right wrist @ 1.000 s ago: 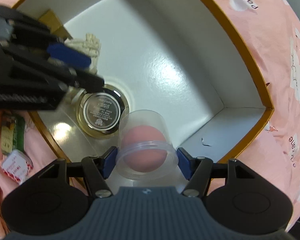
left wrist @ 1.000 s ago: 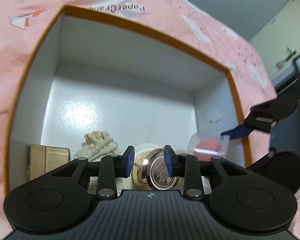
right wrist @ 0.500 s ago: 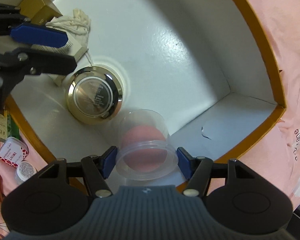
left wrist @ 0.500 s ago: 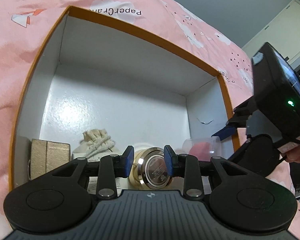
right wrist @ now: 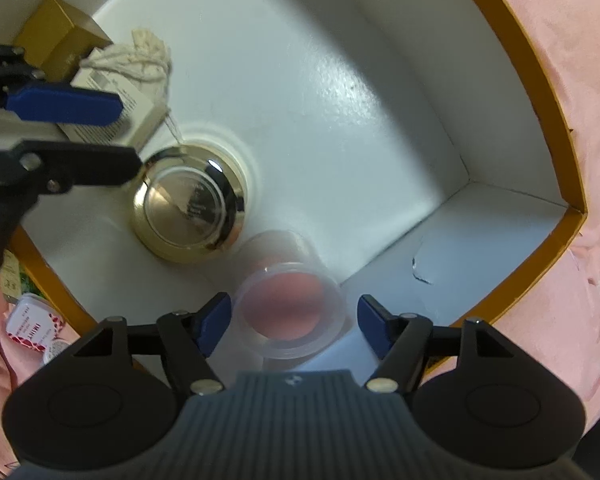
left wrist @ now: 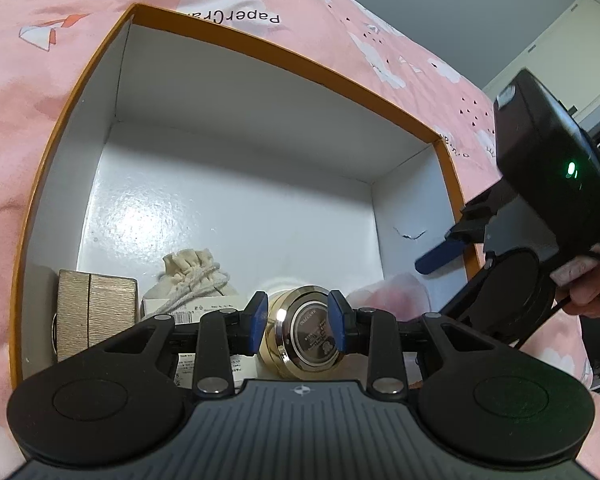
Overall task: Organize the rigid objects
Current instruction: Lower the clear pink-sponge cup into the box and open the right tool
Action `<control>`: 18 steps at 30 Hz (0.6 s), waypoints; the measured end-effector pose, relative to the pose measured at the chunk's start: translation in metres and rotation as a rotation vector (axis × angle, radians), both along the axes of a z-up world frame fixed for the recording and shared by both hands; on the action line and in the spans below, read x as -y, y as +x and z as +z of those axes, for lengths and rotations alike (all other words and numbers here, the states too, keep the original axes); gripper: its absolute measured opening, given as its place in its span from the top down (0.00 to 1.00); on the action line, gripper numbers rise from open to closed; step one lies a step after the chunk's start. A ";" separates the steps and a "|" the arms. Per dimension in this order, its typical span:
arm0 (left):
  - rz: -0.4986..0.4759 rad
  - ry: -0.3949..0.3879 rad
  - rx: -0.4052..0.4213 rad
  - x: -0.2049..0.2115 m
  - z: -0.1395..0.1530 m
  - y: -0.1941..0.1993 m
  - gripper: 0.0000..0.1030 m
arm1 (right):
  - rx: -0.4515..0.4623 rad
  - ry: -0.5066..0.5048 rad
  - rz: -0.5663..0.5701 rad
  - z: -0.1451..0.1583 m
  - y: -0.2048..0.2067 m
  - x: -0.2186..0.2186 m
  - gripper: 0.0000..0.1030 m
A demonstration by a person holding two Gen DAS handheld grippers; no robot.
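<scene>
Fingers, left gripper point(left wrist: 297, 327): blue pads parted, nothing held; the gold-rimmed round jar point(left wrist: 306, 340) sits in line with the gap, just beyond the tips, lying on its side with the dark labelled face toward the camera. No contact can be made out.

Fingers, right gripper point(right wrist: 294, 318): spread wide, not gripping. The clear cup with pink sponge point(right wrist: 290, 310) lies between and just ahead of the tips, a gap showing on either side (image blurred, so it cannot be told whether the cup rests on the floor of the box).

Box point(left wrist: 240, 128), white inside, orange rim: both pairs of fingers point into it. Contents as follows.
- Gold-rimmed round jar: in the right wrist view, ahead and to the left of the right fingers, just beside the clear cup.
- Clear cup with pink sponge: in the left wrist view, to the right of the left fingers, partly hidden behind them.
- Cloth drawstring pouch point(left wrist: 190, 274): ahead and left of the left fingers, lying on a white labelled carton point(left wrist: 188, 306).
- Gold-brown box point(left wrist: 94, 312): far left of the left fingers, against the box wall.

Outside the box: pink printed bedding point(left wrist: 32, 92) surrounds it on all sides. Two small tins point(right wrist: 32, 330) (red-and-white print) lie on the bedding, left of the right fingers, beyond the orange rim.
</scene>
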State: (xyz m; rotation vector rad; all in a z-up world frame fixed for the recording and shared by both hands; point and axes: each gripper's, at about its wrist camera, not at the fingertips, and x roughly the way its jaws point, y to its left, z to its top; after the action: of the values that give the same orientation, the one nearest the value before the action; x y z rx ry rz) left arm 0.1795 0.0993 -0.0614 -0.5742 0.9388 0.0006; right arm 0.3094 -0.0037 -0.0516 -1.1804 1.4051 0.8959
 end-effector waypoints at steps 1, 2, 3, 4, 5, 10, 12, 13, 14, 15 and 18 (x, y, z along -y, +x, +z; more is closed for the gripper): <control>-0.004 0.004 0.002 0.001 0.000 0.000 0.65 | -0.005 0.017 -0.006 0.002 0.001 0.000 0.33; -0.006 0.007 0.003 0.003 0.001 -0.001 0.65 | -0.012 0.034 -0.017 0.003 0.003 0.000 0.33; -0.009 0.008 0.003 0.004 0.001 -0.001 0.65 | -0.020 0.049 -0.035 0.004 0.005 -0.001 0.33; -0.012 0.008 0.002 0.004 0.000 0.000 0.65 | -0.030 0.059 -0.056 0.004 0.008 -0.001 0.34; -0.014 0.007 0.002 0.005 0.000 0.000 0.65 | -0.035 0.065 -0.073 0.004 0.010 -0.001 0.40; -0.023 0.018 -0.003 0.006 0.000 -0.001 0.65 | -0.042 0.066 -0.099 0.003 0.010 -0.001 0.43; -0.034 0.037 -0.003 0.009 0.001 -0.002 0.65 | -0.064 0.052 -0.089 -0.002 0.007 0.001 0.43; -0.037 0.039 -0.001 0.011 0.001 -0.002 0.65 | -0.078 0.042 -0.078 -0.003 0.004 0.002 0.43; -0.040 0.036 -0.001 0.011 0.002 -0.002 0.65 | -0.082 0.038 -0.075 -0.004 0.002 0.002 0.43; -0.042 0.035 -0.001 0.013 0.002 -0.002 0.65 | -0.078 0.040 -0.083 -0.003 0.001 0.002 0.43; -0.043 0.040 0.002 0.013 0.004 -0.003 0.65 | -0.068 0.053 -0.103 0.000 0.001 0.003 0.40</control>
State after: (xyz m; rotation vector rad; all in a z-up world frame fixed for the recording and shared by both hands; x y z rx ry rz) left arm 0.1763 0.0859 -0.0578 -0.5172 0.9472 -0.0193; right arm 0.3104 -0.0071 -0.0512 -1.0364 1.4742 0.9023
